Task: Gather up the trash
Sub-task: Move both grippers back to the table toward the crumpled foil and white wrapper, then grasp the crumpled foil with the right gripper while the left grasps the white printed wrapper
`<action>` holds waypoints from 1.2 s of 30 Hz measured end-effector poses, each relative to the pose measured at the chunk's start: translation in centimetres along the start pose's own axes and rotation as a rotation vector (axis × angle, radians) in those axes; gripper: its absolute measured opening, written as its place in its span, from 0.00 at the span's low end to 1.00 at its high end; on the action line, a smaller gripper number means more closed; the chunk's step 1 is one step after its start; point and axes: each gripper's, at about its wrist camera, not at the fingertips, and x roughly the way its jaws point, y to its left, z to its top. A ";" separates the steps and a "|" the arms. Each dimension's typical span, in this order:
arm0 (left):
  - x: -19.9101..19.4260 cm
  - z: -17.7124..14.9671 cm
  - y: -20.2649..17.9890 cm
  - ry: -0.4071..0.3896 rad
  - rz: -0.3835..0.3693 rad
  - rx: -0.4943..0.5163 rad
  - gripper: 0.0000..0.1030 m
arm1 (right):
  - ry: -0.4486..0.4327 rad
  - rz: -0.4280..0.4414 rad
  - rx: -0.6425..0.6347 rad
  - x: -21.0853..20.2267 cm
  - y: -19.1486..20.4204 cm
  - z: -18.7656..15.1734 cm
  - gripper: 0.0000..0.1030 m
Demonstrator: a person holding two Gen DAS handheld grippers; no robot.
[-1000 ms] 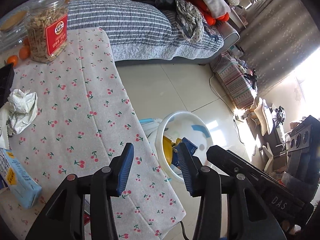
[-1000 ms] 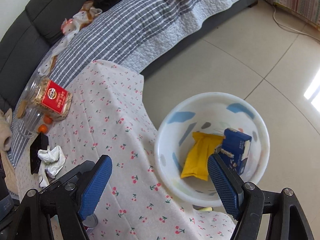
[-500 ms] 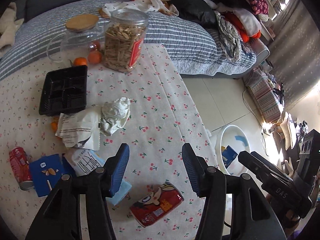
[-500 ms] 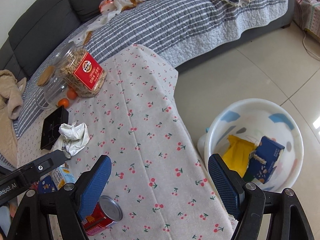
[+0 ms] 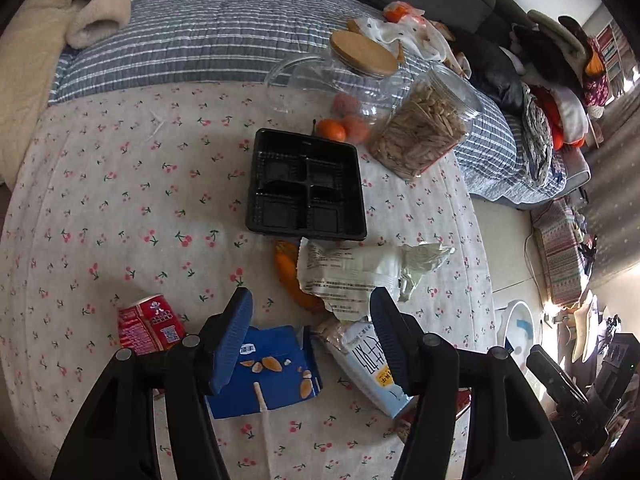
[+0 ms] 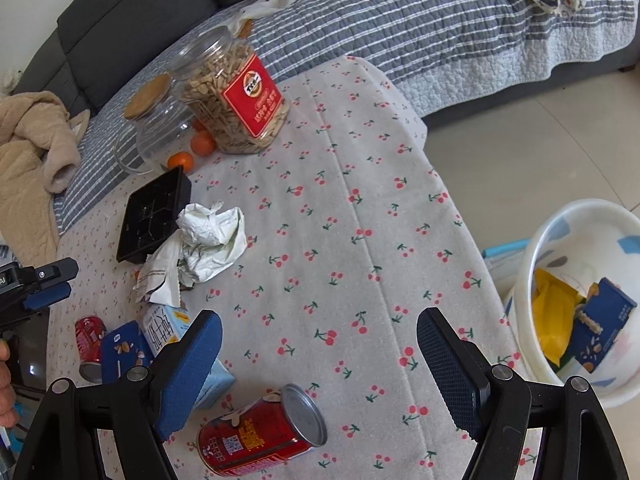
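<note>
While opening, left claw (image 5: pixel 312 336) above cartons.

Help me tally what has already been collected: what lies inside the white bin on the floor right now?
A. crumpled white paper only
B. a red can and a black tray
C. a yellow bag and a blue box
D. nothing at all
C: the right wrist view shows a yellow bag and a blue box inside the white bin.

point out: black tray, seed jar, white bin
black tray (image 5: pixel 306 188), left wrist view, centre divider.
seed jar (image 6: pixel 250 98), right wrist view, red label.
white bin (image 6: pixel 588 220), right wrist view, far rim.
</note>
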 end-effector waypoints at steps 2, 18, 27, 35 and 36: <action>0.8 0.1 0.5 0.011 -0.009 0.000 0.63 | -0.002 0.003 0.004 0.5 0.4 0.1 0.83; 6.6 0.0 -3.7 0.116 -0.092 0.103 0.64 | 0.105 0.150 0.031 6.5 4.5 2.1 0.83; 9.1 -0.6 -6.1 0.123 0.027 0.231 0.65 | 0.096 0.074 -0.098 9.9 6.8 3.9 0.83; 9.8 -0.6 -5.8 0.113 0.013 0.242 0.41 | 0.087 0.018 -0.219 12.7 9.0 4.6 0.83; 9.8 -0.6 -5.7 0.117 0.012 0.240 0.33 | 0.088 0.015 -0.229 13.1 9.2 4.6 0.83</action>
